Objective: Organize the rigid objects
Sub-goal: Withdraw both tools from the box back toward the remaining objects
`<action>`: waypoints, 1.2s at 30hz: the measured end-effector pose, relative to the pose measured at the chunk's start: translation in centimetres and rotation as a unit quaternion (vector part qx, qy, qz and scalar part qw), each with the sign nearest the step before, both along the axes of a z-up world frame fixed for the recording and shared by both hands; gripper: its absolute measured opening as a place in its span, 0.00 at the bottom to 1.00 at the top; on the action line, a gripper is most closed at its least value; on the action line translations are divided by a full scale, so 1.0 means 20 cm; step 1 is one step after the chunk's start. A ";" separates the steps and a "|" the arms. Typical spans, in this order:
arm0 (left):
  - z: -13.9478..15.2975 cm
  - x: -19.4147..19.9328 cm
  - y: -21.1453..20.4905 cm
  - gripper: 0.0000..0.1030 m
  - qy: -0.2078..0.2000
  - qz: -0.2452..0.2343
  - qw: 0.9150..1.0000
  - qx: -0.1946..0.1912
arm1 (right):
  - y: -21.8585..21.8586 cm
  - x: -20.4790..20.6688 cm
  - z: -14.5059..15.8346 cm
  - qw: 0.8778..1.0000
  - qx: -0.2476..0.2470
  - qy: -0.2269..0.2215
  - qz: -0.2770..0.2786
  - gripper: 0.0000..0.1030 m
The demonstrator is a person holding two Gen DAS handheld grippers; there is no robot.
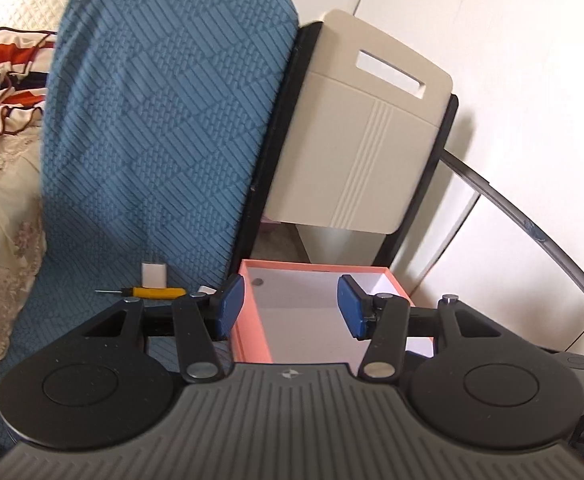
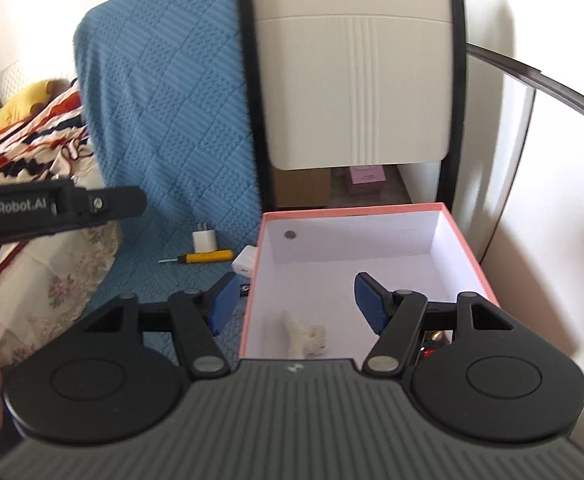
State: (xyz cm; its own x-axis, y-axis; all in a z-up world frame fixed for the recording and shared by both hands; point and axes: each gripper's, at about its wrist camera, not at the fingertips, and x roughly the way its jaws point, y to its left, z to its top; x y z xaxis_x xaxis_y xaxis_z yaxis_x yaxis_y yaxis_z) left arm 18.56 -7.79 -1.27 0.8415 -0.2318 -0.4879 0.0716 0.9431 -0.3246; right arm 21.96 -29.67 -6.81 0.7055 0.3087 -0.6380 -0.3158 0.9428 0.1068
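A pink box [image 2: 464,236] with a white inside sits on the blue quilted cover [image 2: 160,120]; it also shows in the left wrist view [image 1: 252,320]. A small white plush toy [image 2: 306,334] lies inside it. A yellow screwdriver [image 2: 204,257], a white plug [image 2: 205,238] and a white adapter [image 2: 245,263] lie on the cover left of the box. The screwdriver [image 1: 158,292] and plug [image 1: 154,274] show in the left wrist view too. My right gripper [image 2: 298,306] is open and empty over the box's near left wall. My left gripper [image 1: 290,306] is open and empty over the box.
A beige chair back [image 2: 352,80] in a black frame stands behind the box. A white wall [image 2: 552,200] is on the right. A patterned blanket [image 2: 32,148] and a yellow plush [image 2: 32,98] lie at left. The left device's body [image 2: 52,208] crosses the right wrist view's left edge.
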 end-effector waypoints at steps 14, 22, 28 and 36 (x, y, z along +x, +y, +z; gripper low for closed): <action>-0.14 -0.09 0.23 0.56 -0.004 0.027 0.999 0.018 | 0.29 -0.11 -0.17 0.999 -0.015 0.012 0.037 0.64; -0.26 -0.12 0.33 0.56 0.007 0.045 0.999 0.027 | 0.42 -0.16 -0.30 0.998 -0.022 0.031 0.049 0.64; -0.32 -0.15 0.42 0.56 0.009 0.059 0.998 0.035 | 0.56 -0.20 -0.40 0.997 -0.031 0.045 0.060 0.64; -0.43 -0.19 0.61 0.56 0.027 0.089 0.995 0.025 | 0.66 -0.21 -0.52 0.996 -0.023 0.062 0.059 0.64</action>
State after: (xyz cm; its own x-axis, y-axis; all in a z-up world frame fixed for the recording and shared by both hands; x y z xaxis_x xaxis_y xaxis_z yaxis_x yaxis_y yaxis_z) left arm 14.84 4.46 -9.94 0.8391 -0.0559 -0.5411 -0.1138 0.9547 -0.2750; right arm 17.75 -16.54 -17.11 0.5804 0.3538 -0.7335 -0.4126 0.9043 0.1097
